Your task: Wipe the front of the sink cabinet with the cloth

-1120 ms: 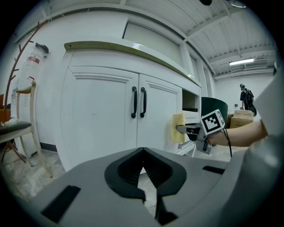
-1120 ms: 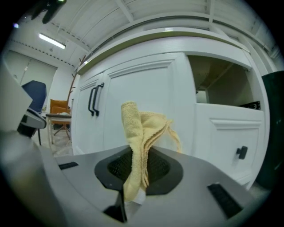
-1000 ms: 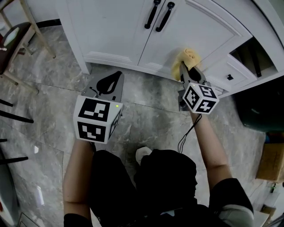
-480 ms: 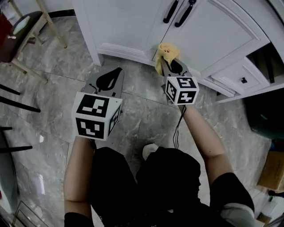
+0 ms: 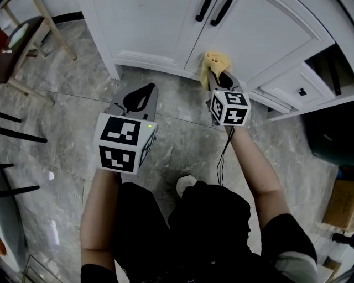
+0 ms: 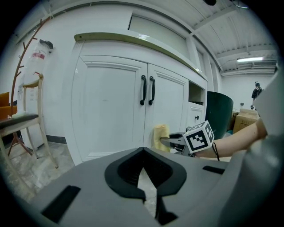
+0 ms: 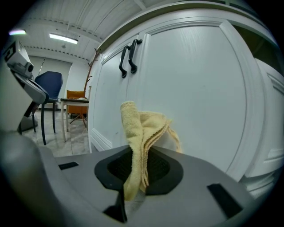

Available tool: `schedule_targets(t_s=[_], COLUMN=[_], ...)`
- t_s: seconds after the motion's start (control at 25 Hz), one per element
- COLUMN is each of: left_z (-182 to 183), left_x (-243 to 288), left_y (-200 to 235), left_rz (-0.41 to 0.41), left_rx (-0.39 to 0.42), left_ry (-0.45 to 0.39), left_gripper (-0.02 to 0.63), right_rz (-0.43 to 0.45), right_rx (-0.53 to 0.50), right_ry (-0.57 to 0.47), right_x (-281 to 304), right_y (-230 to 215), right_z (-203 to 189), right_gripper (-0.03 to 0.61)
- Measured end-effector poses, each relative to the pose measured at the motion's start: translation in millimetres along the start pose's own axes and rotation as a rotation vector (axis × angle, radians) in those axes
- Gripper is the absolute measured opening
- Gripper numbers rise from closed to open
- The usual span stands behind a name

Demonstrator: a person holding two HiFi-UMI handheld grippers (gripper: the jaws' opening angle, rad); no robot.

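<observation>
Cloth, yellow and folded, is clenched in the fingers of the right gripper. Its free end stands above the fingers and lies against, or just beside, the lower part of the right-hand door of the sink cabinet, close to the seam between the two doors and just above the cabinet's bottom edge. The right gripper view shows the cloth passing down between the fingers, with the white door panel directly behind it.

The left gripper is held over the floor, well apart from the cabinet. Its fingers are closed together on nothing.

Judged progress: wiping is under way low on the right door. The white fronts show no streaks or damp marks, so the area already covered cannot be read. The left door, the panels around the black handles and the drawer front towards the cabinet's right edge probably remain to be wiped.
</observation>
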State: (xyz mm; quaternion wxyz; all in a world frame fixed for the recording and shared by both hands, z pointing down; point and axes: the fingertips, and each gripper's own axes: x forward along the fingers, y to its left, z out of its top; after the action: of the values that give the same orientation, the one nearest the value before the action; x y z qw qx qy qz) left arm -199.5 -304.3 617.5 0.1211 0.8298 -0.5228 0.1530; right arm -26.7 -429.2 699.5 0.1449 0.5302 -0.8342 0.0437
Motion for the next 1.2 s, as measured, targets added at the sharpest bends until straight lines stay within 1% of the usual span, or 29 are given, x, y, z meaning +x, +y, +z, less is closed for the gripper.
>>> schedule_targets(t_s=[0.2,0.36,0.6,0.76,0.84,0.92,1.0,1.08,1.16,1.2], left_z=[-3.1,-7.7,-7.8,-14.6,-18.2,-18.6,-17.2,-14.3,-11.3,-9.5], left_x=[7.5,14.5,19.8,17.6,15.0,12.3,8.1,-0.7,-14.9,-23.6], left_y=[-7.8,-18.4,-29.5,-24.7,-20.0,-12.5,-1.8,9.3,19.5,24.2], left_rz=[-0.024,-0.05,-0.069,-0.065,-0.064,-0.059,-0.04,-0.011,0.035,0.064], left_rx=[0.007,0.016,0.038,0.024,0.009,0.006,0.008,-0.018,-0.054,-0.059], left_ry=[0.01,0.028,0.025,0.02,-0.001,-0.034,-0.054,-0.062,-0.055,-0.046], left_gripper=[0.015,0.015,0.015,0.015,0.015,0.015,0.015,0.015,0.015,0.015], right_rz=[-0.082,-0.172,-0.3,-0.362,-0.386,-0.382,-0.345,-0.283,-0.208,-0.173], right_rx=[0.027,0.053,0.075,0.064,0.044,0.012,-0.007,-0.012,-0.016,-0.015], right_ry=[0.007,0.029,0.047,0.047,0.042,0.031,0.02,0.016,0.018,0.021], right_x=[-17.2,-36.8,-70.0,-90.9,-99.5,-102.2,-100.6,-96.5,-90.7,-87.7], right_y=[-36.9,-75.6,-129.8,-146.3,-148.1,-140.9,-123.7,-100.4,-75.6,-62.9], right_z=[-10.3,-23.4,-38.1,-45.3,-46.3,-41.4,-32.6,-19.2,-1.3,7.5], right_gripper=[0.064,0.064,0.064,0.064,0.064,0.064,0.064,0.064,0.066,0.066])
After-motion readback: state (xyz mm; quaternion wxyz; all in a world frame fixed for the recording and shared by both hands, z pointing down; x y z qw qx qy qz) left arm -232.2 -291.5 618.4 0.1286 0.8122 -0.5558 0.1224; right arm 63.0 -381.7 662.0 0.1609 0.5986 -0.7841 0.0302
